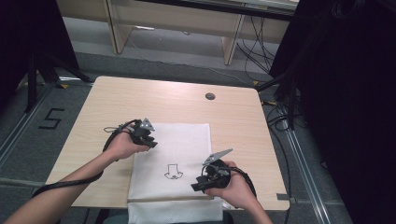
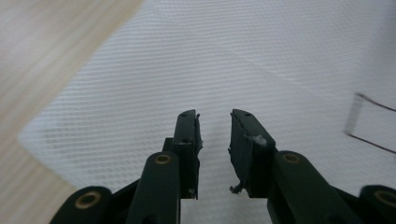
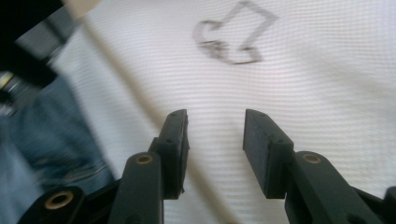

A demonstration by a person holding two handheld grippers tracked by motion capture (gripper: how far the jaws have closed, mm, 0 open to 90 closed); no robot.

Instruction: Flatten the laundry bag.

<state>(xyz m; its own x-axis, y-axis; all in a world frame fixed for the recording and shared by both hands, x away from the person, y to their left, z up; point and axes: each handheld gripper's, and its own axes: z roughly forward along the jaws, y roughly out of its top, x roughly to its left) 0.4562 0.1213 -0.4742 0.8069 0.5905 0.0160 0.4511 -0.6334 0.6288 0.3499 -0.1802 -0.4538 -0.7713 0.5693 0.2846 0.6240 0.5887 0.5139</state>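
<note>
White cloth (image 1: 187,144) on table (image 1: 233,116); both tongs (image 2: 215,140) (image 3: 215,140) parted above it.

Light wood-grain surface (image 1: 233,116), rounded corners, w/ a dark round grommet (image 1: 210,96) near its far edge. White textured cloth (image 1: 187,140) lies flat at centre-near, its near end hanging over the front edge; small outlined arrow mark (image 1: 173,171) printed on the cloth.
</note>
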